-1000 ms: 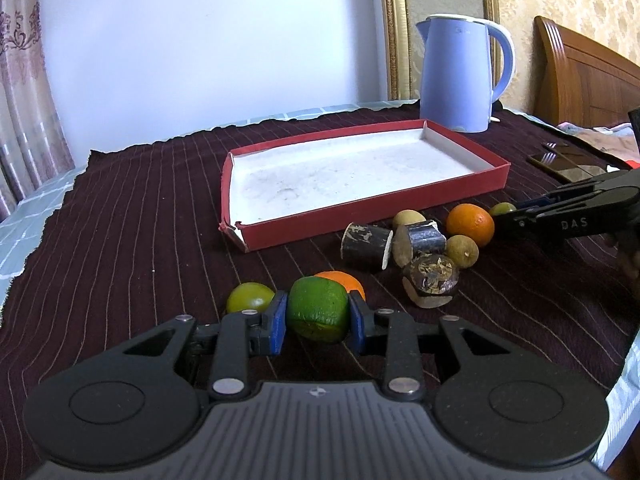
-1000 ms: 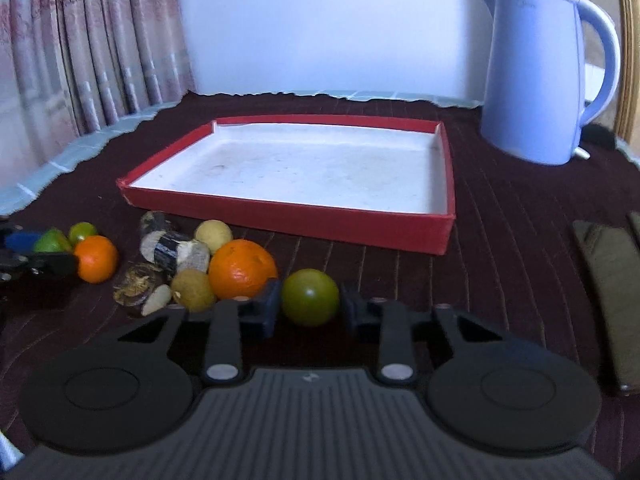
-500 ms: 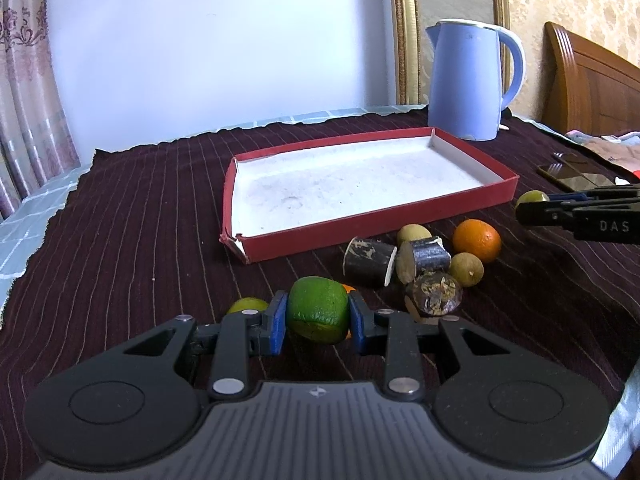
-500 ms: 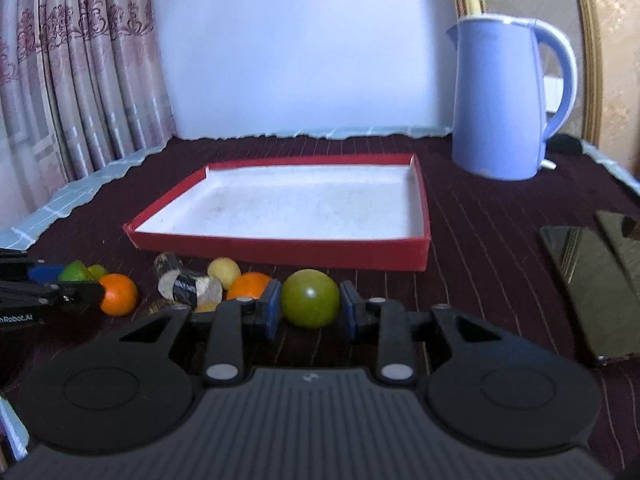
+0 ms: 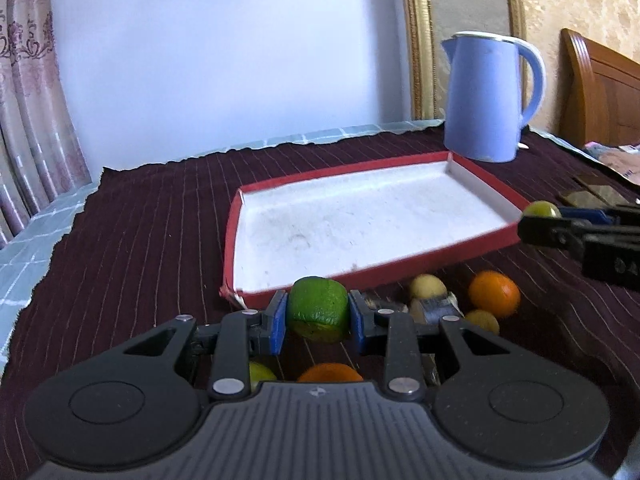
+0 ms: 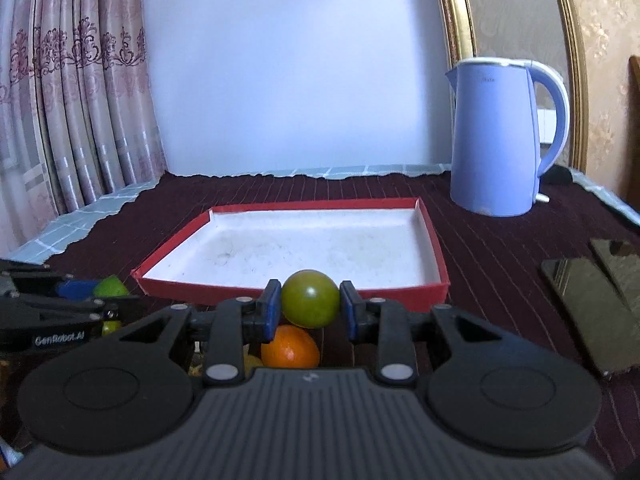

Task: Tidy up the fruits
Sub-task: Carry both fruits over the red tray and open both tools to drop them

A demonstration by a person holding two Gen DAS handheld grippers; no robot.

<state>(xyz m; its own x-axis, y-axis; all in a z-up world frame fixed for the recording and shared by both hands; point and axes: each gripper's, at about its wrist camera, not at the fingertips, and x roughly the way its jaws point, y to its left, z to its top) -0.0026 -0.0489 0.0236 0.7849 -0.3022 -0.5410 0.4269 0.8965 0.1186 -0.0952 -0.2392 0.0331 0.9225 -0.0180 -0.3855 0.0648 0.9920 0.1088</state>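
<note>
Down by the left gripper [image 5: 317, 312], its blue pads are squeezed tight on a bright green fruit [image 5: 318, 309], held clear above the dark striped cloth [image 5: 140, 248]. Beneath that gripper sit an orange [image 5: 330, 373] and a small green fruit [image 5: 260, 372], half hidden by its body. Just to the right lie a large orange [image 5: 495, 294], two pale yellow fruits [image 5: 427, 286] and a dark cut chunk [image 5: 436, 307], all loose on the cloth in front of the tray. Over on the other side, the right gripper [image 6: 309, 306] is clamped on a round olive-green fruit [image 6: 310, 299], also lifted, hanging just short of the tray's near wall. Beyond both fruits, the red tray [image 5: 400, 274] with its white floor lies on the cloth, nothing inside it. Out right, two dark phones [image 6: 588, 292] lie flat. At the back stands a blue kettle [image 6: 500, 136], well behind the tray, against the white wall.
</note>
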